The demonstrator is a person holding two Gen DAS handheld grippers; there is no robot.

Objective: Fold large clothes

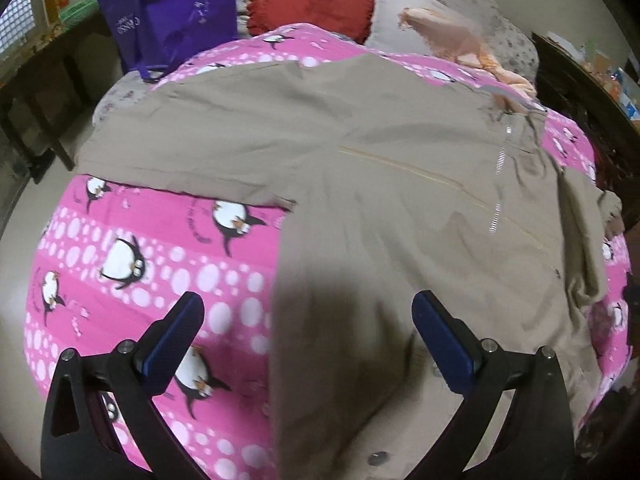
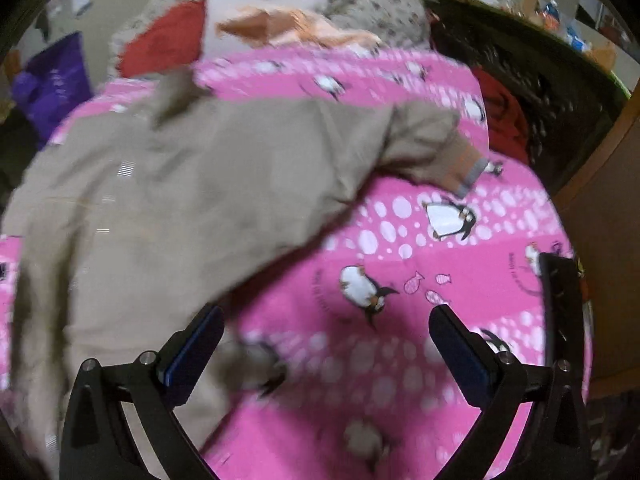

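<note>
My left gripper [image 1: 308, 344] hangs with its jaws wide apart and nothing between them; the side edge of the jacket [image 1: 360, 184] runs up between the two pads, with tan cloth under the right pad and the pink blanket [image 1: 152, 280] under the left. My right gripper [image 2: 326, 344] is just as wide open and empty, over bare blanket, with the jacket's hem brushing past its left pad at about 9 o'clock.

The jacket lies spread flat on the blanket, its long axis running from near me at 6 o'clock away to 12, zip [image 1: 500, 184] facing up. In the left view one sleeve stretches out toward 10 o'clock. In the right view the other sleeve [image 2: 420, 140] reaches to 1 o'clock, cuff [image 2: 468, 172] on the blanket, well apart from the pads.

I judge the folding barely begun, and each sleeve belongs to the gripper on its own side.

Beyond, at 12 o'clock, lie a red cushion [image 1: 316, 0] and a purple bag [image 1: 172, 12].
</note>
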